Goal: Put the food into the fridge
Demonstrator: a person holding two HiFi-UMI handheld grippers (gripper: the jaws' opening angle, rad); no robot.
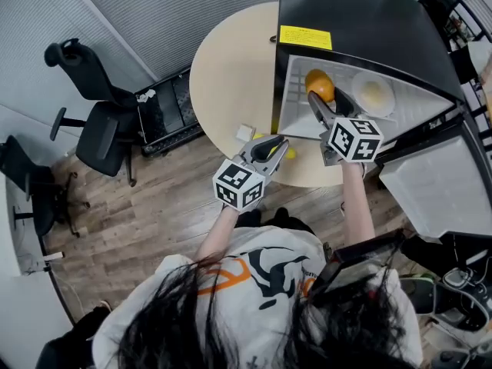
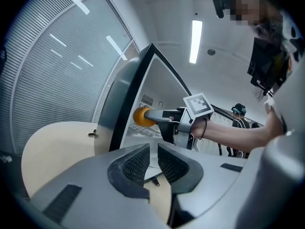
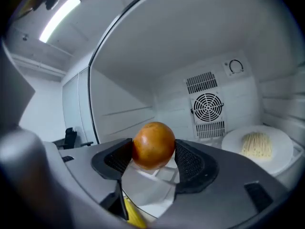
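Note:
A small black fridge (image 1: pixel 354 14) stands open on the round table (image 1: pixel 227 68). My right gripper (image 1: pixel 326 96) reaches into its white inside and is shut on an orange (image 1: pixel 320 84), pads pressed on both sides of the orange (image 3: pixel 153 145) above the shelf. A white plate of noodles (image 3: pixel 257 144) sits on the shelf to the right, also the plate (image 1: pixel 373 93) from above. My left gripper (image 1: pixel 270 151) hovers at the table's front edge, jaws nearly together and empty (image 2: pixel 153 159), above a yellow item (image 1: pixel 289 153). From it I see the orange (image 2: pixel 142 116) in the right gripper (image 2: pixel 151 114).
The fridge door (image 1: pixel 438 183) hangs open at the right. A fan vent (image 3: pixel 208 106) is on the fridge's back wall. A small white object (image 1: pixel 244 133) lies on the table. Black office chairs (image 1: pixel 100 121) stand at the left on the wooden floor.

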